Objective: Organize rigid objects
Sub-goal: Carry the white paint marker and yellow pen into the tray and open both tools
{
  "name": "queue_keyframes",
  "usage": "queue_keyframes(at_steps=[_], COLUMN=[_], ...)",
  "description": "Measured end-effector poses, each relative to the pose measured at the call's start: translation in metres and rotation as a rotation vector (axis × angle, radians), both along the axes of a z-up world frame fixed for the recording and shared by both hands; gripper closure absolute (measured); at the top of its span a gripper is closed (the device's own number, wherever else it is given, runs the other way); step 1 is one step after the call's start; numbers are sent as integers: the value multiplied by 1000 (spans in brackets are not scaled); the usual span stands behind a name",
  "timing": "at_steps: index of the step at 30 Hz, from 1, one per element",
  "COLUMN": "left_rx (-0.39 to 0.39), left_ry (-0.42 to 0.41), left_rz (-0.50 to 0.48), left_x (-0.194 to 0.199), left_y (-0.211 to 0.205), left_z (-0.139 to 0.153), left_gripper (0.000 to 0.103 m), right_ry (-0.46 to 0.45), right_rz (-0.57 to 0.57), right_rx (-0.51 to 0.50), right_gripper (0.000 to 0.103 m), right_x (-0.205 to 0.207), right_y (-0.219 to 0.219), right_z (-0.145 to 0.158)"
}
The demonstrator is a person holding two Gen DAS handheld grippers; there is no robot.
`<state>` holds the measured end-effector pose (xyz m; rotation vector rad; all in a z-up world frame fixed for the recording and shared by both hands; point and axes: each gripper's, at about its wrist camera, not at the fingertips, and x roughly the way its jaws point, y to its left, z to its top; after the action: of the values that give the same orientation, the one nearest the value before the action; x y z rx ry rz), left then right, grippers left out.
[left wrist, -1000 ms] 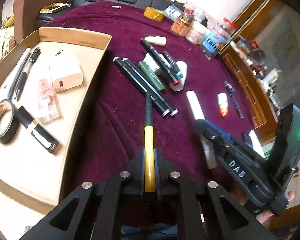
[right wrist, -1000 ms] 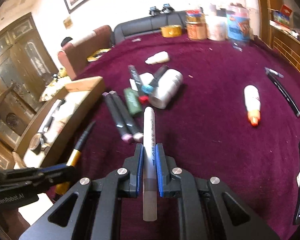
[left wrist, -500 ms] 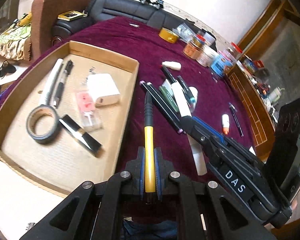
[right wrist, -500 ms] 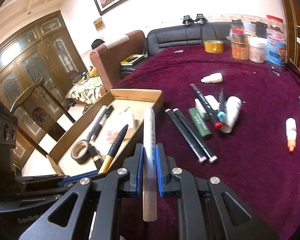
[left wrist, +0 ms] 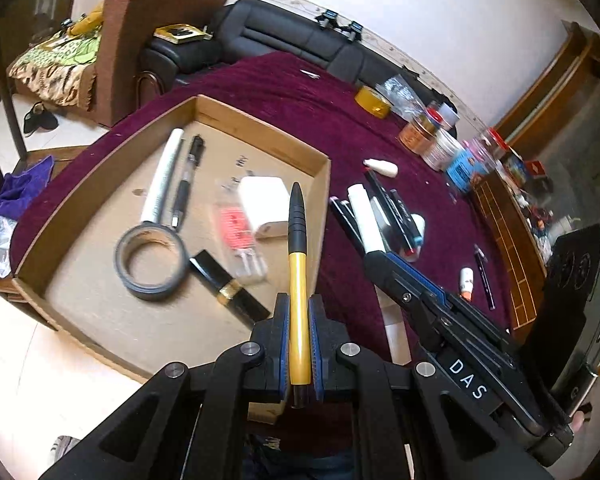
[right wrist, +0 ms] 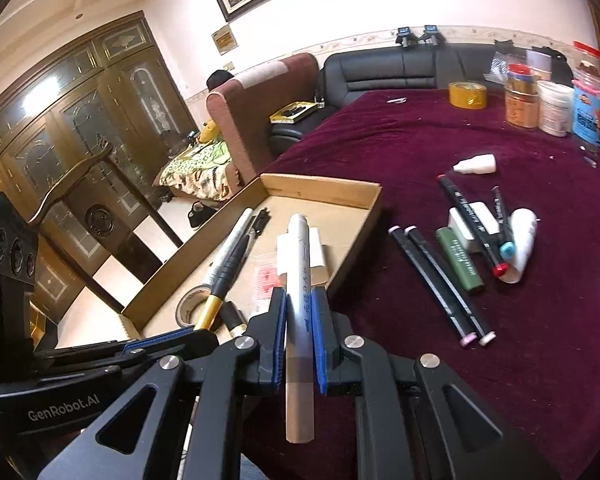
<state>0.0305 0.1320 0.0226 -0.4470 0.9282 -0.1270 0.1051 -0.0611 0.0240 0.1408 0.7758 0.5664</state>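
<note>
The left gripper (left wrist: 299,344) is closed on a yellow pen (left wrist: 299,312) with a black grip; the pen's tip points over the near right part of the cardboard tray (left wrist: 260,132). The right gripper (right wrist: 299,332) is closed on a white pen (right wrist: 299,280), which points over the tray's right edge. Inside the tray lie a tape roll (left wrist: 152,260), a white charger (left wrist: 266,204), a black pen (left wrist: 186,184) and a white tube (left wrist: 162,176) near the far left wall, and a small clear packet (left wrist: 238,240), somewhat blurred. On the purple tablecloth (right wrist: 460,140), right of the tray, two black markers (right wrist: 440,280) lie side by side.
</note>
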Motion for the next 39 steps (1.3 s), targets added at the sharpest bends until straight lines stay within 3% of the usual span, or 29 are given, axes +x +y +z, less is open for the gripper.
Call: queue_keyframes(at_steps=[13,20,26,34,39], left_rx=[14,42,151,297,270], left_ry=[48,73,121,198,172], left_rz=[85,175,204,145,167], left_x=[5,12,23,38,35], left_y=[37,77,99,91,93], left_z=[-16,-21,-28,-52,-53], left_gripper=[95,95,95,95,94], right_ry=[49,99,123,119,109], right_rz=[58,91,101,101,102], right_rx=[8,-3,-42,-93,-111], right_gripper=[91,91,91,91,90], right_x=[17,30,37,36,31], right_y=[29,45,60,74,76], right_z=[-11,-25,-37,-47,-50])
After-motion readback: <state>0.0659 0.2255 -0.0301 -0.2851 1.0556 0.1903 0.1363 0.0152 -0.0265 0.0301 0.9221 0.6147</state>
